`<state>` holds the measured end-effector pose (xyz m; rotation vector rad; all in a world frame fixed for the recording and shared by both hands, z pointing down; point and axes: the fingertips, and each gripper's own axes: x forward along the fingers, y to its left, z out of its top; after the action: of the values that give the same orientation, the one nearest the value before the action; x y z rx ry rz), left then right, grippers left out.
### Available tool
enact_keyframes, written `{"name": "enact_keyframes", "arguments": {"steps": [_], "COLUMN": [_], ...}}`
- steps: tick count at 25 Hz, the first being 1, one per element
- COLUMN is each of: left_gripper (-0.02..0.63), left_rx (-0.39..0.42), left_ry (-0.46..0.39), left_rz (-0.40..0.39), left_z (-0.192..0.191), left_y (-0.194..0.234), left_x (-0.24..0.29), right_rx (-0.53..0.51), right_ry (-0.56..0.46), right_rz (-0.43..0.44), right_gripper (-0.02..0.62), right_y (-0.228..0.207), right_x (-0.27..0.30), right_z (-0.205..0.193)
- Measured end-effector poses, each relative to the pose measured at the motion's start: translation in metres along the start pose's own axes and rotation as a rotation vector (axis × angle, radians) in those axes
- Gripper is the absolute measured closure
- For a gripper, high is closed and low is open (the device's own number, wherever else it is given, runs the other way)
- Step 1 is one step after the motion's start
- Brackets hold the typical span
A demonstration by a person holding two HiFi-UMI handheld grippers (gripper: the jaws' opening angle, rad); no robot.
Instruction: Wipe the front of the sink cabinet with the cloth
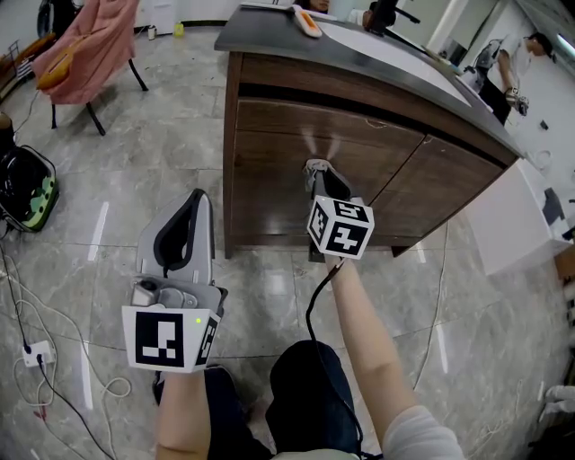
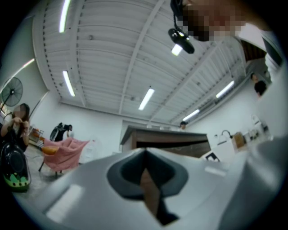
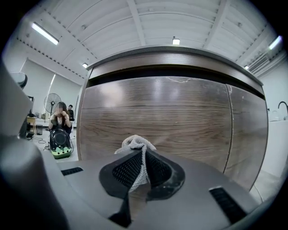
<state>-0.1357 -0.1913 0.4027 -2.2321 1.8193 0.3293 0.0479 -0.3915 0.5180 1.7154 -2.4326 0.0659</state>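
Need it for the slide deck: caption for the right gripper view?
Close-up: right tool shut on the cloth, facing the wood-grain sink cabinet front.

Most of the cloth [image 3: 134,143] is hidden between the right gripper's [image 3: 140,157] jaws; only a bunched tip shows. The orange-white item [image 1: 306,22] on the worktop [image 1: 386,54], top centre of the head view, is too small to tell.

Right arm outstretched, grey right gripper [image 1: 316,169] pinching a whitish mesh cloth [image 3: 135,143]; grey left gripper [image 1: 199,196] held low, fingers [image 2: 126,175] together.
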Motion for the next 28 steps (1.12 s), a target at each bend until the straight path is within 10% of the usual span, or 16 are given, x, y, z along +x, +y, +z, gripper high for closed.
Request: {"name": "enact_keyframes", "arguments": {"steps": [28], "left_gripper": [0.601], "left_rx": [-0.009], "left_ry": [-0.002], "left_rz": [-0.02], "left_z": [-0.004], "left_y": [-0.004], "left_x": [0.005], "right_rx": [0.062], "right_ry": [0.011], "right_rz": [-0.305], "right_gripper": [0.571], "right_y": [-0.174], "right_x": [-0.024], "right_z": [-0.019]}}
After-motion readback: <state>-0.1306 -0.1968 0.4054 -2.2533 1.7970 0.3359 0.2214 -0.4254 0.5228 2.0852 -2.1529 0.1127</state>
